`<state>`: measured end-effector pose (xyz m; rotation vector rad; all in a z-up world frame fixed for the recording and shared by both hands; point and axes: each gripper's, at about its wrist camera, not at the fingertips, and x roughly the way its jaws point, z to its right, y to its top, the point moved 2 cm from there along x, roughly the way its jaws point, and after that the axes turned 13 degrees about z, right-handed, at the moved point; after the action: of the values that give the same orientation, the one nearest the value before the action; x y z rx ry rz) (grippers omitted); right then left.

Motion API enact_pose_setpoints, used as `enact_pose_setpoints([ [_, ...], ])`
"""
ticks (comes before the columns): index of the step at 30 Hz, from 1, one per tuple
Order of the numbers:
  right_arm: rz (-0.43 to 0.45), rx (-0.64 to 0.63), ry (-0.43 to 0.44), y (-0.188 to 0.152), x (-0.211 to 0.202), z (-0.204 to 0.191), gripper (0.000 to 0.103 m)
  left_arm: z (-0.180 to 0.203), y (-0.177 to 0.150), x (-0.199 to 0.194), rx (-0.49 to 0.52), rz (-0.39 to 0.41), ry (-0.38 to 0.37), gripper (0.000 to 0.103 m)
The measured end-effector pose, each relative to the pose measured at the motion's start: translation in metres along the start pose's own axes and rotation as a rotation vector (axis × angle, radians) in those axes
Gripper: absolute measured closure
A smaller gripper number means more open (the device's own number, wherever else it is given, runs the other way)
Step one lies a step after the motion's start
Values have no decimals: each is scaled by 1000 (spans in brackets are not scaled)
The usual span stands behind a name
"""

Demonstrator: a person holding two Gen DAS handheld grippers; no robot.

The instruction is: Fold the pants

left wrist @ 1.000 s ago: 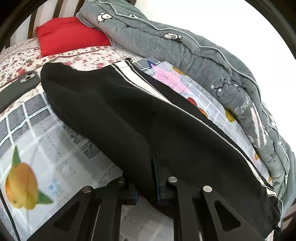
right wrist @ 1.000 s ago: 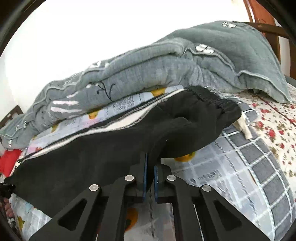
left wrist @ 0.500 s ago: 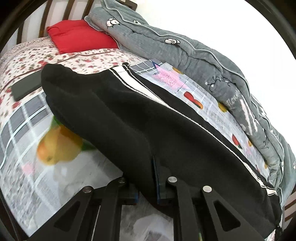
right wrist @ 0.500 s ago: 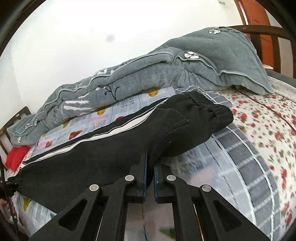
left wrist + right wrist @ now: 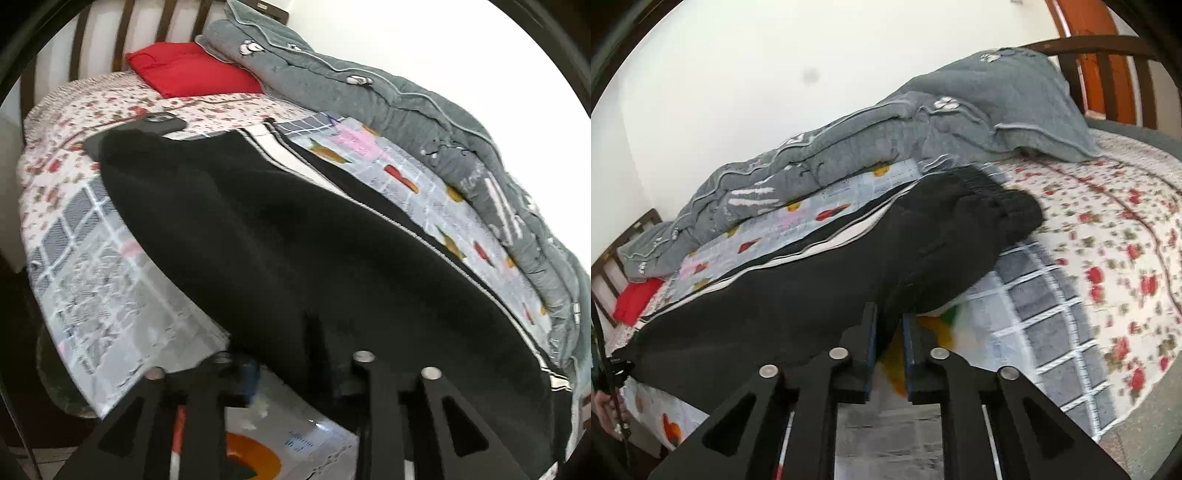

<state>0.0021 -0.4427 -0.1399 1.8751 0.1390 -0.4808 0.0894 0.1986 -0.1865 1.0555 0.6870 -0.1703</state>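
Note:
The black pants (image 5: 280, 236) with a white side stripe lie stretched lengthwise over the fruit-print mat (image 5: 122, 295) on the bed. In the left wrist view my left gripper (image 5: 297, 373) is at their near edge. Its jaws are opening; cloth hangs loose between them and hides the right finger. In the right wrist view the pants (image 5: 820, 295) run left from the waistband end. My right gripper (image 5: 890, 332) is at their near hem, jaws opening by a narrow gap, with a fold of cloth between the pads (image 5: 871, 332) but not pinched.
A rolled grey quilt (image 5: 406, 110) lines the far side of the bed against the wall. A red cushion (image 5: 184, 70) and a dark phone (image 5: 159, 120) lie near the wooden headboard (image 5: 122, 33). Floral sheet (image 5: 1108, 240) spreads to the right. A hand (image 5: 602, 410) shows at the lower-left edge.
Both grippers have drawn back toward the bed's near edge with the pants, which now lie flatter. Both pairs of jaws, shut on the cloth before, have parted.

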Motion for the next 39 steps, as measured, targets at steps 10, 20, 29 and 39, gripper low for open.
enact_pose_setpoints([
  [10,8,170,-55,28,28,55,37,3,14,-18,-38,28,35,51],
  [20,-119,257,-43,25,102,69,54,-3,30,-44,-41,96,92,44],
  [29,-19,179,-104,36,81,81,89,10,42,-42,7,113,32,39],
  [39,28,-114,-259,70,29,52,57,16,68,6,44,85,-16,40],
])
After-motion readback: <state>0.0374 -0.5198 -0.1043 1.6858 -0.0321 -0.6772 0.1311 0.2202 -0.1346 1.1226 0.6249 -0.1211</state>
